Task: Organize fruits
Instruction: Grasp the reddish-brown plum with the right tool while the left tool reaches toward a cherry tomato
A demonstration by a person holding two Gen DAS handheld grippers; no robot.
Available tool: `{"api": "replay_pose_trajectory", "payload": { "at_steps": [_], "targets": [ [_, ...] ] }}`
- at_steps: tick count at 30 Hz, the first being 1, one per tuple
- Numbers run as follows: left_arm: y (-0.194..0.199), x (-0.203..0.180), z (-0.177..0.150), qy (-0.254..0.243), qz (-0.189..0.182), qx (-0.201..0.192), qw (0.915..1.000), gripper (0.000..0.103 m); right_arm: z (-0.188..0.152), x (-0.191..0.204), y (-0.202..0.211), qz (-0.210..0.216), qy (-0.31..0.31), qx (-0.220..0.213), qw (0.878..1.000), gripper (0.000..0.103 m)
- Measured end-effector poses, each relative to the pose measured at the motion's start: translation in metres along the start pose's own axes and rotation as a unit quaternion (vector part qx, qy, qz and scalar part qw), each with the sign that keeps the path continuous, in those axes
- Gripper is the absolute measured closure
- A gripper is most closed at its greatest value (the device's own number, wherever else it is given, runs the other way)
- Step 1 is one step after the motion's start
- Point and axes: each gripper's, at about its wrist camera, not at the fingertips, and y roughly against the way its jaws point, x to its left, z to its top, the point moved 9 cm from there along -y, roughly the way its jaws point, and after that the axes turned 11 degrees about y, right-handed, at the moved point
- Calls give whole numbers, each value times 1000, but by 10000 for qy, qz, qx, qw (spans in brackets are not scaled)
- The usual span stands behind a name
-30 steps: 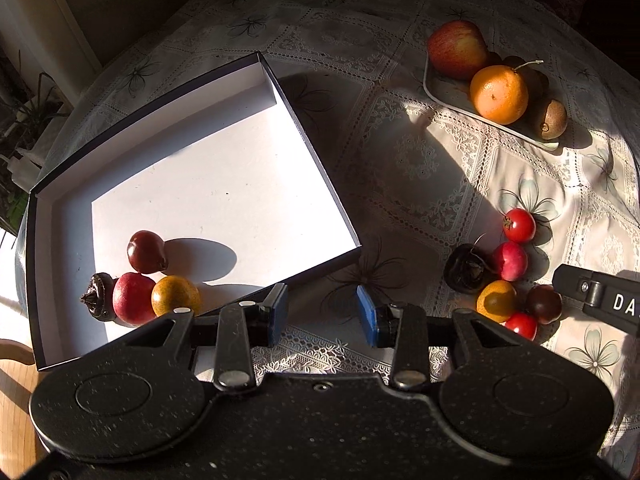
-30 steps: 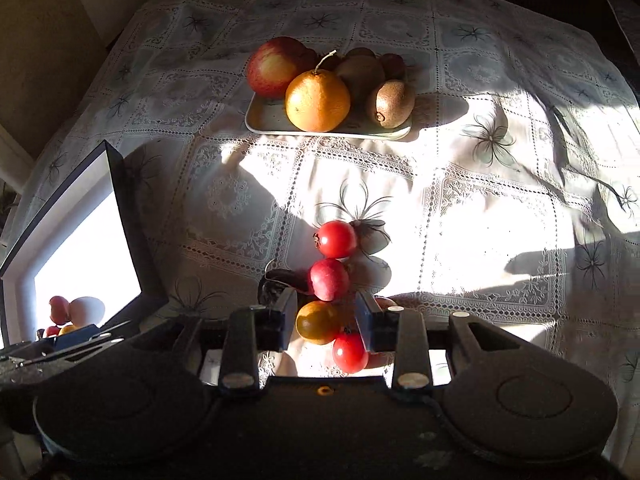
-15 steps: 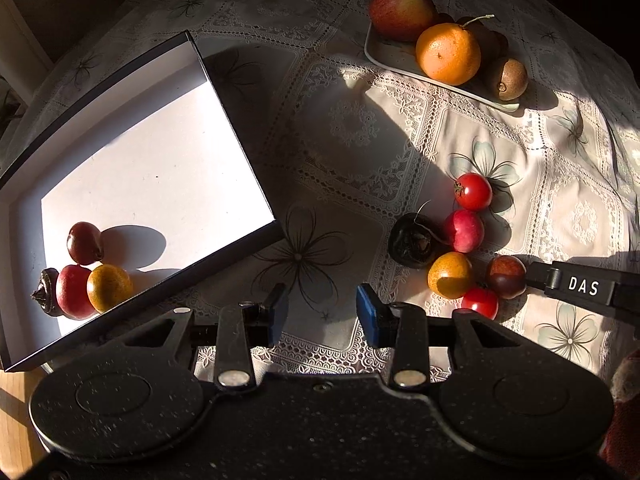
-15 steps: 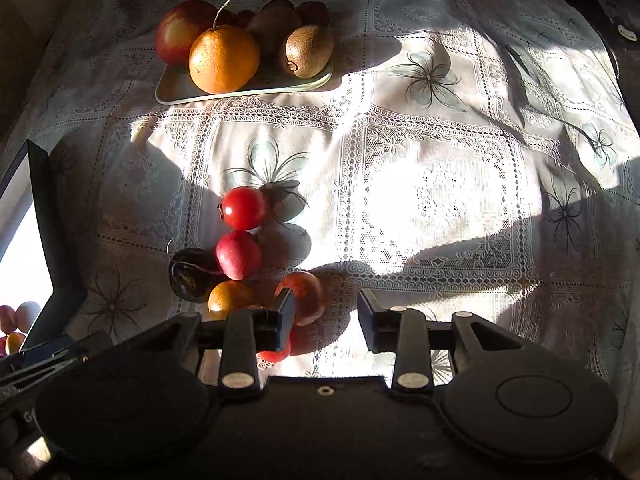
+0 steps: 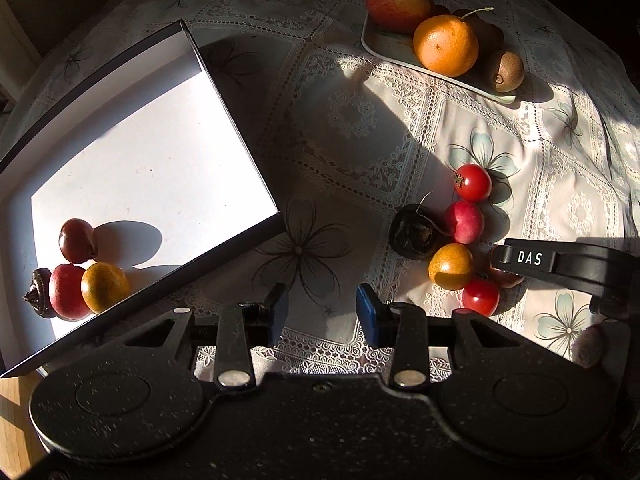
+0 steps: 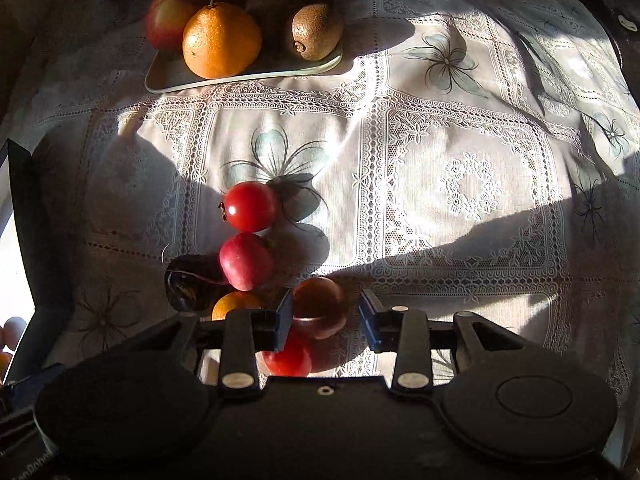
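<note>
A cluster of small fruits lies on the lace tablecloth: a red tomato (image 6: 250, 206), a red plum (image 6: 246, 261), a dark fruit (image 6: 188, 286), a yellow-orange fruit (image 5: 451, 266), a second red tomato (image 5: 480, 296) and a brownish-red fruit (image 6: 319, 307). My right gripper (image 6: 325, 320) is open, its jaws on either side of the brownish-red fruit with a gap at the right pad. My left gripper (image 5: 322, 314) is open and empty above the cloth. A white box (image 5: 236, 120) at left holds several small fruits (image 5: 76, 240).
A pale tray (image 6: 244, 77) at the back holds an apple (image 6: 170, 12), an orange (image 6: 221, 41) and a kiwi (image 6: 316, 32). The right gripper's arm (image 5: 568, 266) shows in the left wrist view beside the cluster. A wooden floor edge (image 5: 12, 408) shows at lower left.
My right gripper has shifted left and down so the brownish-red fruit now sits between its jaws. My left gripper has drifted right, away from the box.
</note>
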Motion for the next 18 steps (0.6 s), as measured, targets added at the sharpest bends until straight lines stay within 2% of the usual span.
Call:
{"api": "replay_pose_trajectory", "payload": {
  "at_steps": [6,13,18],
  "targets": [
    [0,-1,-2,-79,-23,29,10000,56,-6,4,-20,-160,0,280,9995,63],
    [-2,-6,-4,-152,7,20,9999,56,-9,5,-14,-166,48,281,9995,65],
    [-3,-13,-5,-215,5,15,9998,56,-6,-2,3,-98,86,84,9999,65]
  ]
}}
